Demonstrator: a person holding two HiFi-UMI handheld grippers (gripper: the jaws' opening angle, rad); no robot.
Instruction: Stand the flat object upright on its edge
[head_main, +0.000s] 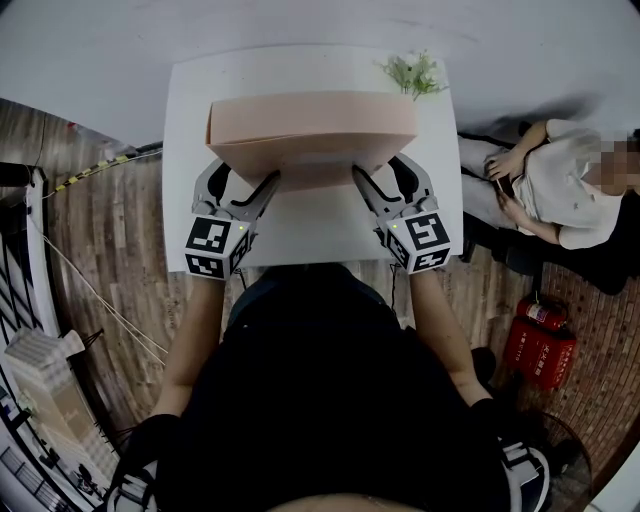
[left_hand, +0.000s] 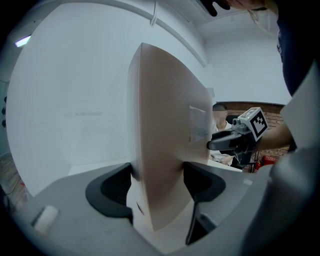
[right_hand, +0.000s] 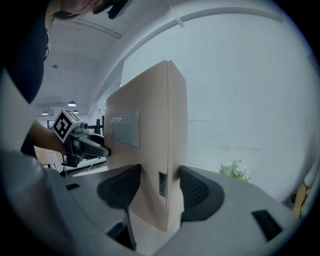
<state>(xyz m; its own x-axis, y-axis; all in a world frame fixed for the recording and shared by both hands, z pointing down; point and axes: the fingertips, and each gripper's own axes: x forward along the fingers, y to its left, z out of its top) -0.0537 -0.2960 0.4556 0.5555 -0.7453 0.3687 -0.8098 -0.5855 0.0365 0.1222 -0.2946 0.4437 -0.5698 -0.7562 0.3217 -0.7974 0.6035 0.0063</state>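
Now your left gripper (head_main: 243, 182) and right gripper (head_main: 384, 175) are clamping their fingers (right_hand: 200, 192) on opposite ends of the flat beige cardboard box (head_main: 310, 125), its long axis running crosswise between them.

White table (head_main: 190, 150) stood on wood-plank floor (head_main: 110, 260); green plant (head_main: 413, 72) at far corner; red fire extinguishers (head_main: 540, 345) and seated person (head_main: 560, 190) at right.

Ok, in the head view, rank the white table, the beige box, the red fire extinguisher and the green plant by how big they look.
1. white table
2. beige box
3. red fire extinguisher
4. green plant
The last two look close, and the extinguisher is farther from the camera, so that order is unsure.
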